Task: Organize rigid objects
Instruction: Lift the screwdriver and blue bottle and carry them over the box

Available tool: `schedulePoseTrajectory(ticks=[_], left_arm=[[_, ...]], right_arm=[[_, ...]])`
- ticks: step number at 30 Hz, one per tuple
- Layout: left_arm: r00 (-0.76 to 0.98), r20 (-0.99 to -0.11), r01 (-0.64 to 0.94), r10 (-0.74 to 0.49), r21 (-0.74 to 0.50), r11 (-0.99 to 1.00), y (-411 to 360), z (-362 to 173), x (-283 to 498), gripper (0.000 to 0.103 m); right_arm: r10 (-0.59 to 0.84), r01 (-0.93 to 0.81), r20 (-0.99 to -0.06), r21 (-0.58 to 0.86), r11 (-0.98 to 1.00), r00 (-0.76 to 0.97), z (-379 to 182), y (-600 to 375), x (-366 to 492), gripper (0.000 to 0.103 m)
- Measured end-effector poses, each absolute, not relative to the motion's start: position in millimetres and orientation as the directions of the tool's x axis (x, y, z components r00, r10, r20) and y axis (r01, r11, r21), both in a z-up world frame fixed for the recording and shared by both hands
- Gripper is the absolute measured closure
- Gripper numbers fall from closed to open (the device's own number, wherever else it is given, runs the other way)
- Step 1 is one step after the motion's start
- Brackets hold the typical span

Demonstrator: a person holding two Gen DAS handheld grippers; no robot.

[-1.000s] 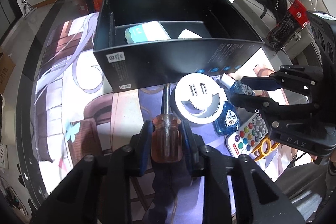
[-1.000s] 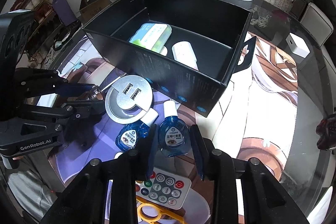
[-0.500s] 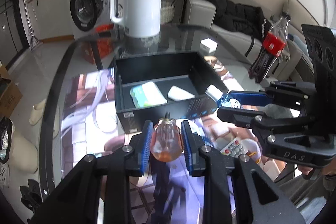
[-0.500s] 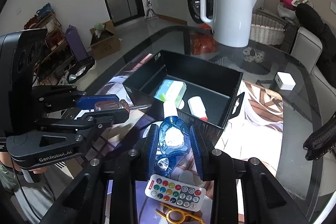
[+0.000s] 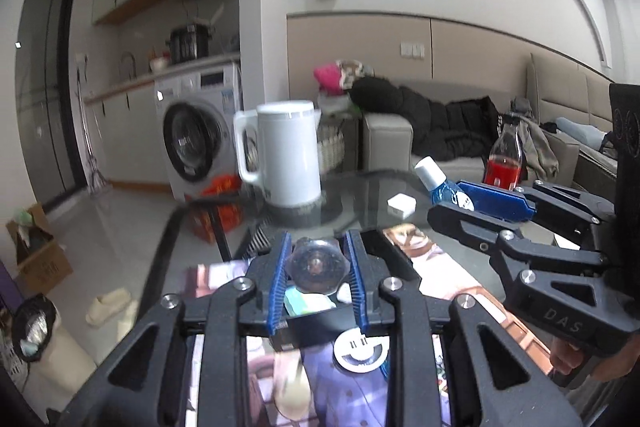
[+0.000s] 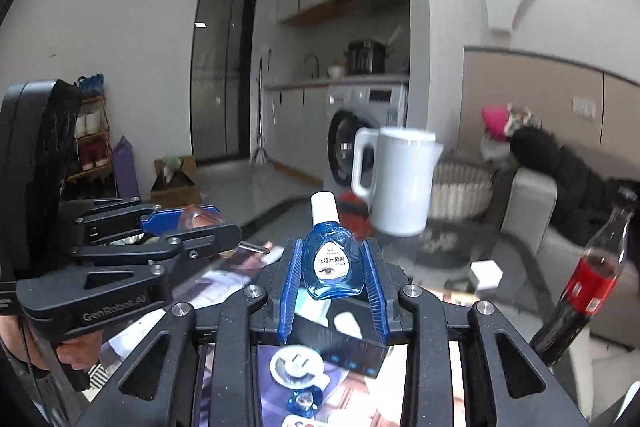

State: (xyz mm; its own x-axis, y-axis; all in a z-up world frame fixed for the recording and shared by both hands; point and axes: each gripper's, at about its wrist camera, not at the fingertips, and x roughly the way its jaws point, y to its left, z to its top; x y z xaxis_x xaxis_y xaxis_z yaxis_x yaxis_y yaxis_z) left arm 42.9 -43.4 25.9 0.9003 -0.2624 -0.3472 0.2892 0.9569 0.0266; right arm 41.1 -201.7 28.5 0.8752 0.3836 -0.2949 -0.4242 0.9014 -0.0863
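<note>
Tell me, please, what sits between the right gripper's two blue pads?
A blue eye-drop bottle, white cap up, is clamped between the right gripper's pads; the right wrist view shows it.

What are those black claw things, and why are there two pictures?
They are two grabbing tools, not a whole robot. A person holds one in each hand, and each tool has a small camera looking out along its two fingers. So one picture comes from the left tool and one from the right.

The left gripper is squeezing a screwdriver; you see the round end of its handle. The right gripper is squeezing a little blue bottle with a white cap. Each camera also sees the other tool from the side.

Below them is a glass table with a black box, a round white plug, another blue bottle, a white kettle and a soda bottle.
</note>
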Motion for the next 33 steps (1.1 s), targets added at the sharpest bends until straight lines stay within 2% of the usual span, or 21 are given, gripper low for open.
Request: schedulePoseTrajectory(ticks=[8, 12, 25, 33], left_arm=[[0.933, -0.252, 0.275, -0.259, 0.031, 0.961, -36, 36, 28, 0.078], [0.937, -0.232, 0.273, -0.261, 0.022, 0.962, -34, 41, 26, 0.078], [0.929, -0.267, 0.261, -0.256, -0.016, 0.965, -37, 40, 47, 0.078], [0.911, -0.344, 0.215, -0.228, -0.077, 0.974, -37, 31, 88, 0.078]], right_arm=[[0.397, -0.428, -0.220, -0.115, 0.897, 0.891, 36, -195, 20, 0.073], [0.391, -0.417, -0.191, -0.123, 0.901, 0.900, 39, -194, 11, 0.073], [0.383, -0.406, -0.194, -0.092, 0.909, 0.903, 45, -197, 25, 0.073], [0.350, -0.369, -0.298, -0.009, 0.929, 0.888, 39, -196, 70, 0.073]])
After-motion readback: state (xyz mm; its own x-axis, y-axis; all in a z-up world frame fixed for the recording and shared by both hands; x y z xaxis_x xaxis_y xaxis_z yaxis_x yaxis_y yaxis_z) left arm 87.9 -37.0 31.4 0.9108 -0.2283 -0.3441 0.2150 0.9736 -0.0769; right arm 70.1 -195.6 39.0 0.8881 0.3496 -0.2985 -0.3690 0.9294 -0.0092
